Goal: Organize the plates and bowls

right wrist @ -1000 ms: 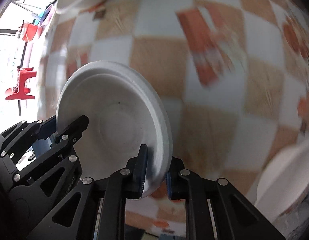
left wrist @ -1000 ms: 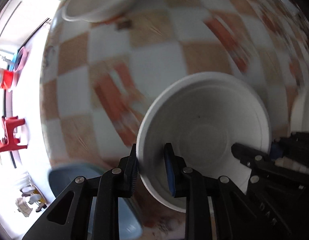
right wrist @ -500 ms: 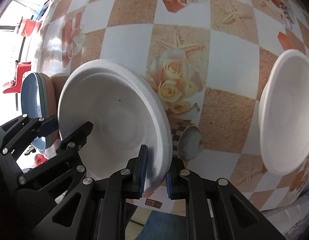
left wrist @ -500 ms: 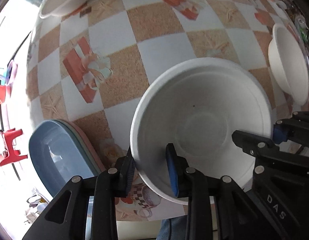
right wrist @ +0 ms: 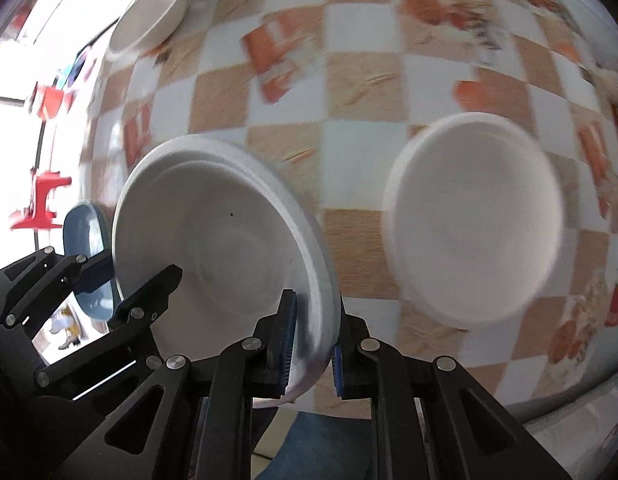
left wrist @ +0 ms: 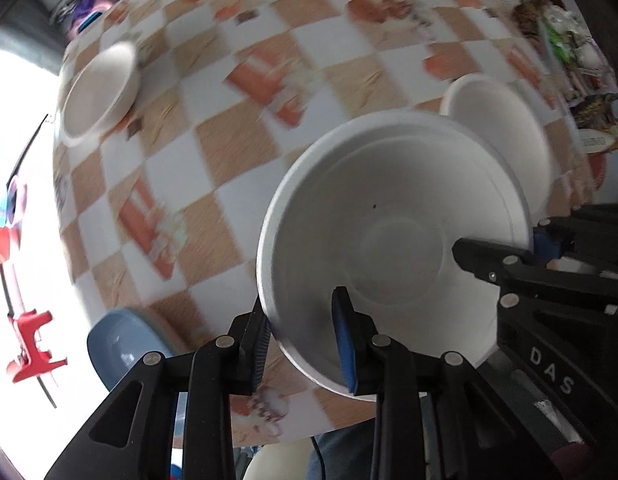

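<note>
A white foam bowl (left wrist: 389,216) (right wrist: 229,240) hangs in the air above the chequered table (left wrist: 229,140), carried by both grippers at opposite sides of its rim. My left gripper (left wrist: 303,340) (right wrist: 139,270) has the near-left rim between its pads, one finger outside and one inside. My right gripper (right wrist: 313,332) (left wrist: 501,242) is shut tight on the opposite rim. Both point down at the table. A second white bowl (right wrist: 473,220) (left wrist: 505,120) stands on the table just beyond and right of the held one. A third white bowl (left wrist: 99,92) (right wrist: 149,12) sits far left.
A stack of blue plates (left wrist: 125,340) (right wrist: 85,232) lies at the table's near-left edge. Packets and clutter (left wrist: 569,20) fill the far right corner. A red stool (left wrist: 29,344) stands on the floor beyond the left edge.
Both grippers have risen with the bowl and shifted across the table, so more of the table shows. The second white bowl now lies close behind the held one. The left jaws stand slightly wider.
</note>
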### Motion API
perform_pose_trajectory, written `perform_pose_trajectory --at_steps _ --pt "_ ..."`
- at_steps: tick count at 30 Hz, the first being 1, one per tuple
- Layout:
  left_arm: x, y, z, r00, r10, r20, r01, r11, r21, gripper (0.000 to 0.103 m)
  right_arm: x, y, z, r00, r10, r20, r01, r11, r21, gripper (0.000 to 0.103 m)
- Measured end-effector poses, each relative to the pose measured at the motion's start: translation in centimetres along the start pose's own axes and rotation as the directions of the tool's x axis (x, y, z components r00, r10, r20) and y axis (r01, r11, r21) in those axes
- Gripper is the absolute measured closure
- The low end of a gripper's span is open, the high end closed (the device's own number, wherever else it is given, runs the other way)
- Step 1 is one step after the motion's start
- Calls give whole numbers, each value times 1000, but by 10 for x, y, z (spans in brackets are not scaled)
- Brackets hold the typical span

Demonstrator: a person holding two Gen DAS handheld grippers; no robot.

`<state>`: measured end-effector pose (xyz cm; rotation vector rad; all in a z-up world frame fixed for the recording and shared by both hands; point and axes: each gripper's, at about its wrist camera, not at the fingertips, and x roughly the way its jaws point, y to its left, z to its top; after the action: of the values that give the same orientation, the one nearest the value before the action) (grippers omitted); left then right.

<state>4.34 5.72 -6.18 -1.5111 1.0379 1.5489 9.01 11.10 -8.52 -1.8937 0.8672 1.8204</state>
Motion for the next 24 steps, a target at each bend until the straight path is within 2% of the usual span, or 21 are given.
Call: perform_pose_trajectory --at_steps 4,11,17,23,24 --pt "-20 -32 26 999 -27 32 25 997 75 71 -21 -36 -2 999 -6 37 3 996 89 86" --pt "-16 -74 54 997 -49 54 38 982 185 71 -41 -98 -5 996 -28 85 8 974 228 86" --pt "-2 -94 79 998 -43 39 35 981 190 71 -42 -131 -4 995 -46 91 19 960 279 86" --pt "10 -100 91 999 -29 21 24 982 186 71 -33 -144 1 996 -50 79 24 953 301 86" --pt "11 -100 92 999 -29 22 24 983 183 68 -31 -144 3 996 -50 77 25 954 300 86"
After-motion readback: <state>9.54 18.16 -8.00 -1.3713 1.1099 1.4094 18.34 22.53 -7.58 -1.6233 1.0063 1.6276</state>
